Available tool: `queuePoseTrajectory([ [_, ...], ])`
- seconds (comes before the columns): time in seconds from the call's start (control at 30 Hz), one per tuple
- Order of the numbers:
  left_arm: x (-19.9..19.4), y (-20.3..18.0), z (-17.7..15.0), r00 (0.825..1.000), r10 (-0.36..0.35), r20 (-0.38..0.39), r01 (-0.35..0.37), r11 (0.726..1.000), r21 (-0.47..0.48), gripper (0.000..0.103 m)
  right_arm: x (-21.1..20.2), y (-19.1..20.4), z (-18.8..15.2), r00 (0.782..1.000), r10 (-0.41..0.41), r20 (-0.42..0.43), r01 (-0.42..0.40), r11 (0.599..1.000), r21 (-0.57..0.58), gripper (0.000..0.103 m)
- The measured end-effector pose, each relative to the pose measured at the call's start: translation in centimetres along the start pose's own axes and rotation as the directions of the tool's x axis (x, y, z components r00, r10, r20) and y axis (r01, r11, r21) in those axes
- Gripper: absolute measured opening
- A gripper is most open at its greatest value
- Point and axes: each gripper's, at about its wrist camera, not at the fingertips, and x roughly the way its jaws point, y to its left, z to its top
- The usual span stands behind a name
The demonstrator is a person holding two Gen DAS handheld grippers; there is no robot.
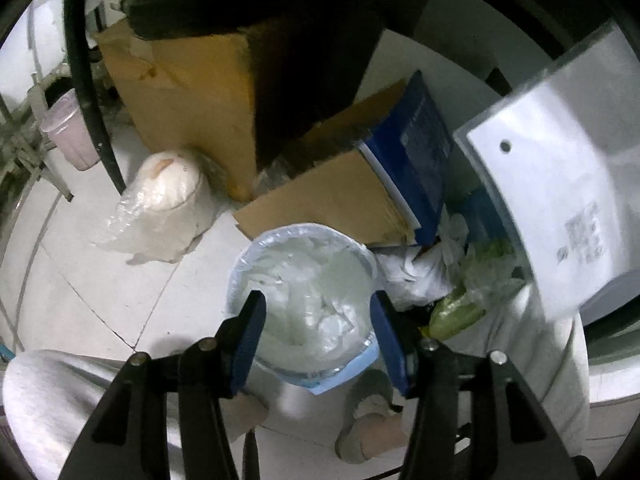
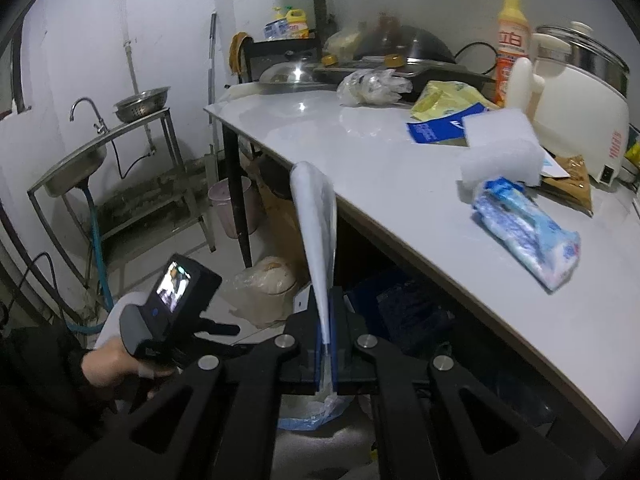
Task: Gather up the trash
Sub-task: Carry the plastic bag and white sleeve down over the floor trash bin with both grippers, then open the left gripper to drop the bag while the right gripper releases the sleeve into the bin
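In the left wrist view my left gripper (image 1: 318,334) hangs open over a round trash bin (image 1: 240,276) lined with a clear bag and filled with white crumpled plastic. Its blue pads (image 1: 250,336) stand apart with nothing pressed between them. In the right wrist view my right gripper (image 2: 326,344) is shut on a flat pale plastic wrapper (image 2: 316,224) that sticks up from the jaws. Below it shows the bin's blue-edged liner (image 2: 308,416). The left gripper's handle (image 2: 172,304) sits in a hand at lower left.
A white table (image 2: 360,168) carries a tissue pack (image 2: 524,232), foam block (image 2: 500,152), crumpled bag (image 2: 372,86), cooker and bottle. Cardboard boxes (image 1: 192,96), a blue box (image 1: 420,152), a bagged bundle (image 1: 160,200) and a pink bin (image 1: 68,132) crowd the floor. A sink (image 2: 76,168) stands left.
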Motion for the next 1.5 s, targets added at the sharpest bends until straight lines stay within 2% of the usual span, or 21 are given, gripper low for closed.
queuePoseTrajectory([
  [0.17, -1.9, 2.2, -0.2, 0.999, 0.011, 0.043, -0.010, 0.999, -0.042, 0.054, 1.5, 2.3, 0.1, 0.999, 0.022, -0.030, -0.023, 0.998, -0.051, 0.003],
  [0.33, -3.6, 4.6, -0.9, 0.997, 0.025, 0.078, -0.019, 0.996, -0.085, 0.054, 4.7, 3.6, -1.0, 0.994, 0.052, -0.096, -0.057, 0.997, -0.051, 0.003],
  [0.67, -4.8, 8.2, -1.8, 0.994, 0.026, 0.108, -0.009, 0.988, -0.156, 0.054, 12.0, 5.0, -2.4, 0.967, 0.043, -0.252, -0.059, 0.997, -0.058, 0.003],
  [1.1, -5.2, 10.9, -2.2, 0.993, 0.011, 0.120, 0.014, 0.977, -0.211, 0.054, 18.0, 6.4, -3.3, 0.928, 0.045, -0.370, -0.052, 0.999, -0.011, 0.003],
  [1.13, -5.2, 11.1, -2.2, 0.993, 0.012, 0.121, 0.014, 0.977, -0.214, 0.054, 18.3, 6.4, -3.3, 0.925, 0.046, -0.377, -0.052, 0.999, -0.007, 0.005],
  [1.2, -5.3, 11.2, -2.2, 0.993, 0.014, 0.120, 0.012, 0.977, -0.214, 0.054, 19.1, 6.3, -3.5, 0.918, 0.045, -0.395, -0.047, 0.999, 0.005, 0.017],
  [1.23, -5.3, 11.2, -2.2, 0.993, 0.016, 0.120, 0.010, 0.977, -0.213, 0.054, 19.2, 6.3, -3.6, 0.915, 0.050, -0.400, -0.049, 0.999, 0.014, 0.026],
  [1.27, -5.4, 11.2, -2.1, 0.992, 0.017, 0.121, 0.009, 0.977, -0.212, 0.054, 19.2, 6.3, -3.7, 0.916, 0.052, -0.398, -0.048, 0.999, 0.020, 0.028],
  [1.5, -5.9, 10.4, -2.0, 0.992, 0.015, 0.129, 0.010, 0.981, -0.192, 0.054, 18.1, 5.7, -3.8, 0.916, 0.048, -0.397, -0.034, 0.999, 0.042, 0.028],
])
